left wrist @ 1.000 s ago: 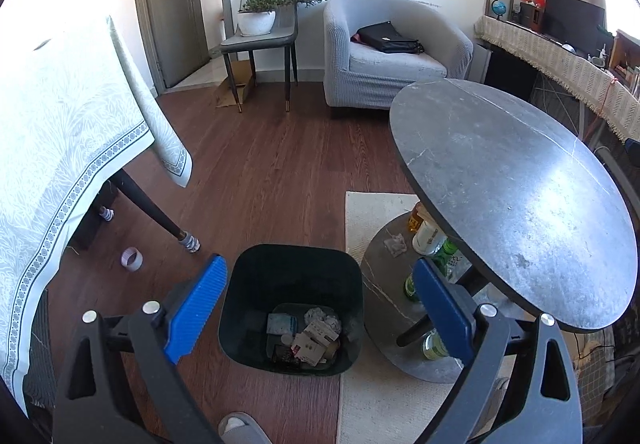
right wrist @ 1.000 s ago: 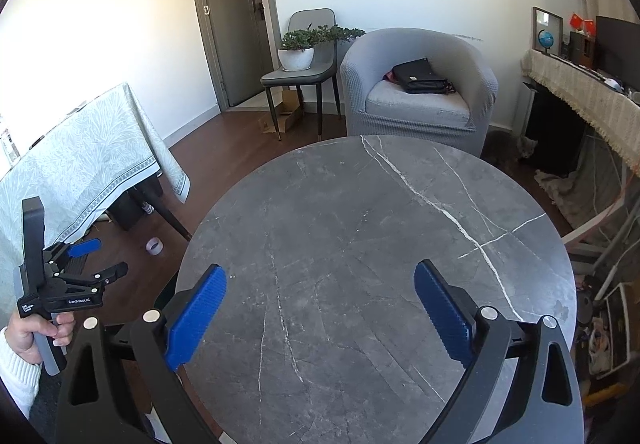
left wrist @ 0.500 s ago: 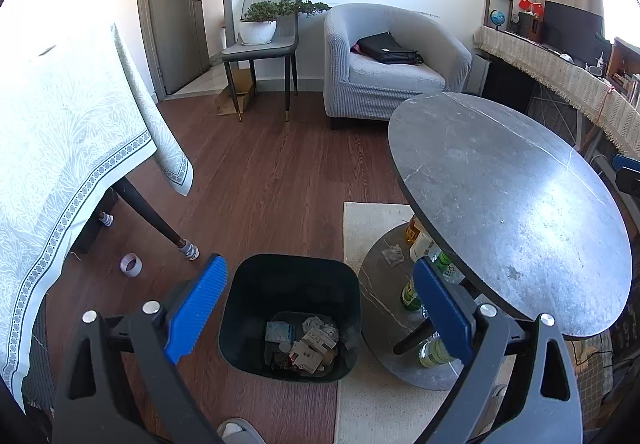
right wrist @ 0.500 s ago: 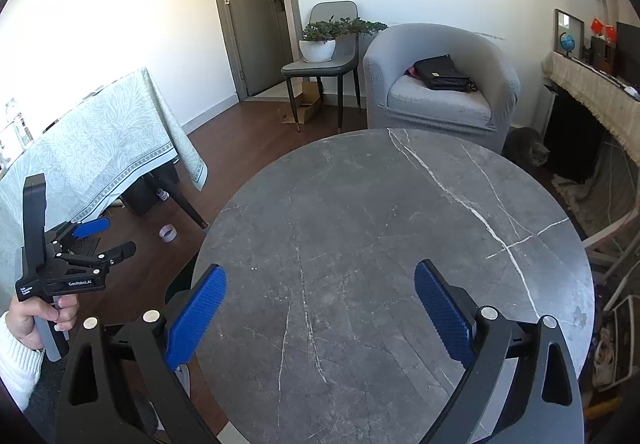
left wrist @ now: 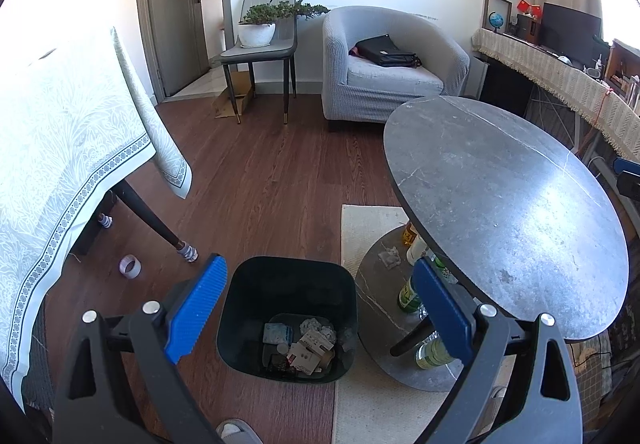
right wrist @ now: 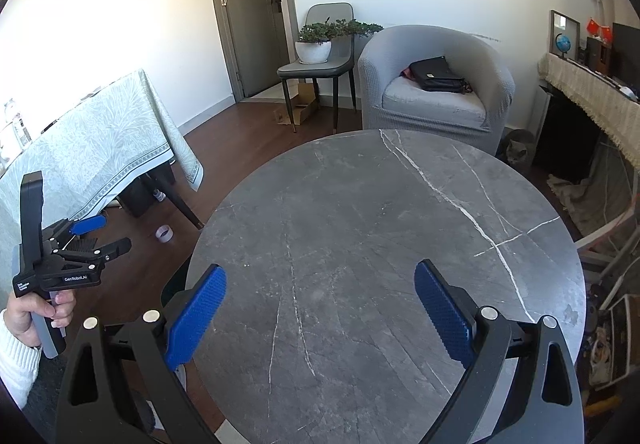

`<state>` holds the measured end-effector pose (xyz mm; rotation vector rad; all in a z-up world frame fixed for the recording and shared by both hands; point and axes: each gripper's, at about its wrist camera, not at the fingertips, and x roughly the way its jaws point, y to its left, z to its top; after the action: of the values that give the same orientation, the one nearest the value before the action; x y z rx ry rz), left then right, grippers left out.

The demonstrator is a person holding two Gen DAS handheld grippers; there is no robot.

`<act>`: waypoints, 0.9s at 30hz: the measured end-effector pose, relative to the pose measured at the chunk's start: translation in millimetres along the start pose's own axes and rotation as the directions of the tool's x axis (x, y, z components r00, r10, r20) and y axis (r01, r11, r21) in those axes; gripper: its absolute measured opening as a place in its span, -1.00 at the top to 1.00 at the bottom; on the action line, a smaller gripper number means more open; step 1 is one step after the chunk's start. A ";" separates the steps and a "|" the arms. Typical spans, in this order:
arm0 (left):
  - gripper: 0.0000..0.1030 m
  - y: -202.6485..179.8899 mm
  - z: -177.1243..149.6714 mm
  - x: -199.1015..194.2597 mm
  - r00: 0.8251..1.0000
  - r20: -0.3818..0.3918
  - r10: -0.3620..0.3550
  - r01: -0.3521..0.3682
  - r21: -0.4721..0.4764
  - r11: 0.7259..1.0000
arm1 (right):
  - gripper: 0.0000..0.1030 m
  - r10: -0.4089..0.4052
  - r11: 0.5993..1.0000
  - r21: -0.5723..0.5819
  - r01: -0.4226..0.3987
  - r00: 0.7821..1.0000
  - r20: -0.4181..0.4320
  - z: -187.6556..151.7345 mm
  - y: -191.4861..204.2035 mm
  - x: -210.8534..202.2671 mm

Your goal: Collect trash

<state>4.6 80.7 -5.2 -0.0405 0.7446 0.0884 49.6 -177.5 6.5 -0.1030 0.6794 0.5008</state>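
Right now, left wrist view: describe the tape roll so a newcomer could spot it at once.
Start at the table draped in the pale green patterned cloth on the left. Follow its dark slanted leg down to the wood floor. Just left of that leg's foot lies the tape roll, a small pale ring, the only loose item on that floor patch, well left of the black trash bin.

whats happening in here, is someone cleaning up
A person holds a two-finger gripper in each hand, and both are open and empty. The left gripper hangs above a black trash bin on the floor that already holds crumpled paper and small boxes. The right gripper hovers over the bare round marble table. Bottles stand on the table's base.
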 end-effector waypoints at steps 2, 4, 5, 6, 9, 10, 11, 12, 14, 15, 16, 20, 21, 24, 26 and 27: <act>-0.87 -0.8 1.1 -2.4 1.000 0.004 0.000 0.000 -0.002 1.000 | -0.86 0.000 1.000 -0.004 0.000 1.000 0.003 2.0 0.9 -3.8; -0.87 -1.7 2.6 -4.9 1.000 0.007 -0.003 0.003 -0.005 1.000 | -0.86 0.000 1.000 -0.007 0.000 1.000 0.001 2.8 1.2 -7.0; -0.87 -2.1 3.2 -7.0 1.000 0.010 -0.008 0.008 -0.005 1.000 | -0.86 -0.001 1.000 -0.011 0.001 1.000 -0.003 3.0 1.9 -8.5; -0.87 -2.9 4.1 -8.7 1.000 0.012 -0.007 0.007 -0.004 1.000 | -0.86 -0.004 1.000 -0.017 0.004 1.000 -0.006 3.2 2.6 -9.7; -0.87 -4.4 5.5 -14.5 1.000 0.025 0.002 -0.002 -0.002 1.000 | -0.86 -0.005 1.000 -0.028 0.005 1.000 -0.006 3.9 4.1 -15.2; -0.87 -4.8 6.0 -15.5 1.000 0.025 0.002 -0.001 -0.004 1.000 | -0.86 -0.004 1.000 -0.030 0.004 1.000 -0.002 4.3 4.0 -17.2; -0.87 -5.1 6.7 -16.2 1.000 0.025 -0.002 0.002 -0.007 1.000 | -0.86 -0.004 0.999 -0.032 0.004 1.000 -0.001 4.3 4.9 -18.7; -0.87 -5.2 6.5 -16.2 1.000 0.024 -0.005 0.005 -0.010 1.000 | -0.86 -0.005 0.999 -0.033 0.005 1.000 0.000 4.5 5.1 -20.1; -0.87 -5.9 6.8 -16.1 1.000 0.022 -0.005 0.005 -0.011 1.000 | -0.86 -0.003 0.999 -0.036 0.003 1.000 0.002 4.5 5.4 -21.7; -0.87 -5.6 6.8 -16.2 1.000 0.022 -0.004 0.005 -0.010 1.000 | -0.86 -0.003 0.999 -0.037 0.003 1.000 0.001 4.4 5.1 -22.0; -0.87 -5.9 6.8 -16.2 1.000 0.023 -0.003 0.003 -0.010 1.000 | -0.86 -0.003 0.999 -0.037 0.003 1.000 0.000 4.2 4.7 -22.0; -0.87 -6.8 6.9 -16.7 1.000 0.024 0.007 -0.006 -0.008 1.000 | -0.86 -0.002 0.999 -0.032 0.002 1.000 -0.004 2.6 2.7 -20.5; -0.87 -6.7 6.9 -16.4 1.000 0.022 0.007 -0.007 -0.009 1.000 | -0.86 -0.002 1.000 -0.031 0.002 1.000 -0.004 2.1 2.6 -20.7; -0.87 -7.2 7.3 -15.9 1.000 0.019 0.003 -0.003 -0.009 1.000 | -0.86 -0.003 1.000 -0.030 0.003 1.000 -0.005 2.1 2.3 -20.1; -0.87 -7.9 7.4 -15.7 1.000 0.021 0.005 -0.005 -0.006 1.000 | -0.86 -0.006 0.999 -0.033 0.006 1.000 -0.006 1.7 2.7 -19.7; -0.87 -7.9 7.3 -15.6 1.000 0.021 0.005 -0.005 -0.006 1.000 | -0.86 -0.010 0.999 -0.035 0.009 1.000 -0.008 1.1 2.9 -19.3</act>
<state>-1.2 72.3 10.7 -0.0429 0.7233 0.0956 36.0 -182.6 19.7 -0.1413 0.6780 0.5036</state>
